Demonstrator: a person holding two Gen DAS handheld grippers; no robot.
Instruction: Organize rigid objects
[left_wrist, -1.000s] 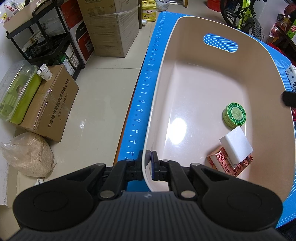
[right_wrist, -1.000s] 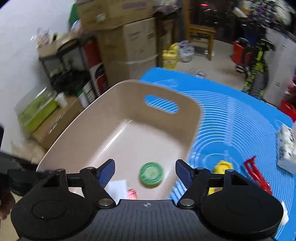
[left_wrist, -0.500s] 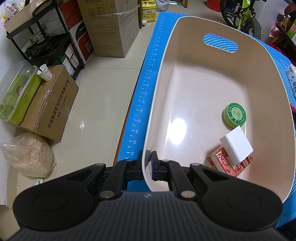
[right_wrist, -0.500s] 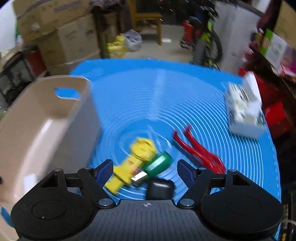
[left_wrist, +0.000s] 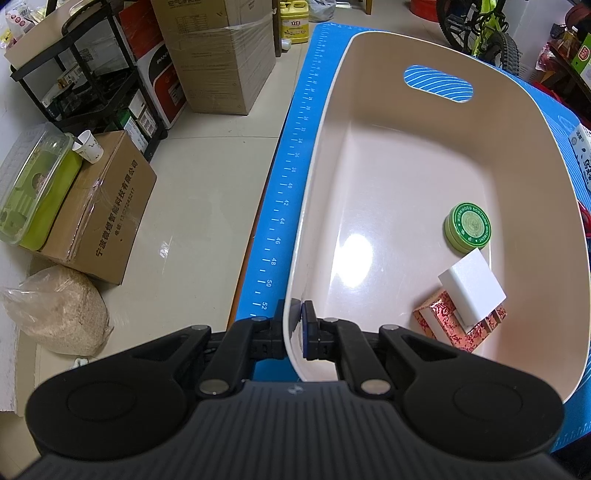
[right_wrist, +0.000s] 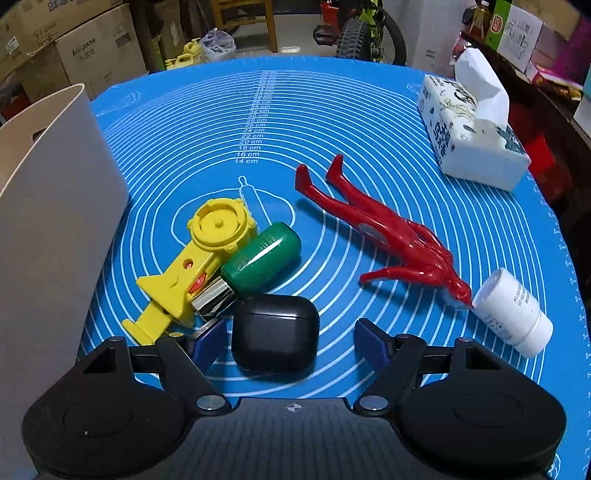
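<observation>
— What sits in the tub (left_wrist: 546, 206)?

— A round tin (left_wrist: 469, 227) by its right wall; nearer the camera a foam block (left_wrist: 472, 291) lies on a patterned box (left_wrist: 443, 325). The tub stands on the mat (right_wrist: 221, 122), at its left edge.

— And right of the tub?

— A toy launcher (right_wrist: 195, 266) beside it, with a capped bottle (right_wrist: 255, 262) leaning on it and an earbud case (right_wrist: 275, 338) just in front, touching the bottle. Further right lies a figurine (right_wrist: 388, 236), feet pointing away; a pill bottle (right_wrist: 511, 310) lies at its head. A tissue pack (right_wrist: 469, 140) sits behind, near the mat's right edge.
</observation>
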